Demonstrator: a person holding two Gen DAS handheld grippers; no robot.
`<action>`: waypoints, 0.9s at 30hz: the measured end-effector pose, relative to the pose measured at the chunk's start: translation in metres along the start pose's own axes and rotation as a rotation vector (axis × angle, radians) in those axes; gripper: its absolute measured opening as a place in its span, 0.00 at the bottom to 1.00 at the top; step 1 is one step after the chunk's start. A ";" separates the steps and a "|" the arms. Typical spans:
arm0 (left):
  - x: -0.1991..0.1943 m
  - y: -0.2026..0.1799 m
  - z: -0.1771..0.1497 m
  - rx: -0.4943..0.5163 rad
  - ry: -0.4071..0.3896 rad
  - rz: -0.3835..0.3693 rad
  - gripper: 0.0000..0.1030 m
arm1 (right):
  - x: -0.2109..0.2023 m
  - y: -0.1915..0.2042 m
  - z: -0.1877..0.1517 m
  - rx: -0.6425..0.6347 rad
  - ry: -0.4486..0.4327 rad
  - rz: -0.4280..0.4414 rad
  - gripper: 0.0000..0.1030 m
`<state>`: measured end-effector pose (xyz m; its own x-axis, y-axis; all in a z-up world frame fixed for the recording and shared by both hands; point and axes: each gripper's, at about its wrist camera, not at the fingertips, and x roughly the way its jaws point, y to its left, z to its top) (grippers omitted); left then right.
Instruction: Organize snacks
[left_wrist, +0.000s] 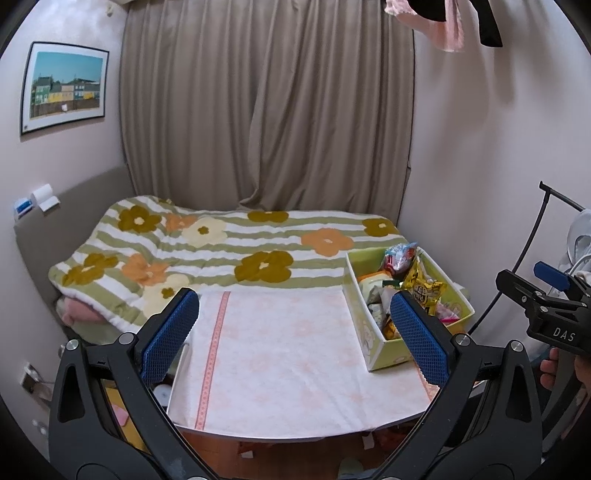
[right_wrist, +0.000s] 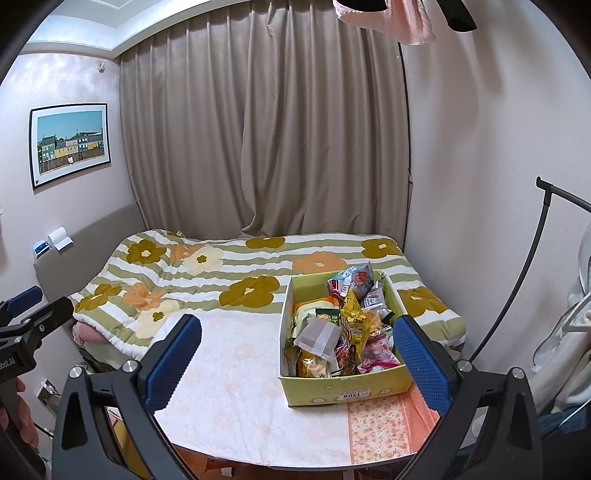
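While crammed w/ mixed snack packets (right_wrist: 347, 328), green box (right_wrist: 343, 391) sits at table (right_wrist: 236, 402) right edge; left claw (left_wrist: 291, 338) & right claw (right_wrist: 297, 363) hover wide open, empty.

Both cameras look forward and a little down over the worktop (left_wrist: 280, 354), toward the bed (left_wrist: 221, 243) and the curtain (left_wrist: 266, 103) at 12 o'clock. The left wrist view stands more to the left, so the snack box (left_wrist: 373, 328) lies at 3 o'clock, and the right tongs (left_wrist: 546, 295) show at its right edge. The right wrist view stands nearer the snack box (right_wrist: 332, 387), and the left tongs (right_wrist: 33, 314) show at 9 o'clock. Both views share the worktop, bed, curtain and framed picture (left_wrist: 64, 86).
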<state>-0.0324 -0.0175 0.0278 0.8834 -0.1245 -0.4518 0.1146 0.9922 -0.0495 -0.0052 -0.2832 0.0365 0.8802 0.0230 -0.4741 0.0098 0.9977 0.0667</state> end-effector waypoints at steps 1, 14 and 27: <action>0.001 0.000 -0.001 0.000 0.006 0.002 1.00 | 0.000 0.001 0.000 0.001 0.001 -0.002 1.00; -0.006 -0.002 -0.008 0.019 -0.016 0.033 1.00 | -0.002 0.005 -0.003 0.008 -0.002 -0.016 1.00; -0.013 -0.007 -0.014 0.028 -0.050 -0.037 1.00 | -0.004 0.006 -0.008 0.019 -0.004 -0.034 1.00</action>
<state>-0.0507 -0.0229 0.0215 0.8998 -0.1625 -0.4050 0.1598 0.9863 -0.0407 -0.0125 -0.2766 0.0313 0.8812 -0.0115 -0.4727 0.0490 0.9965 0.0670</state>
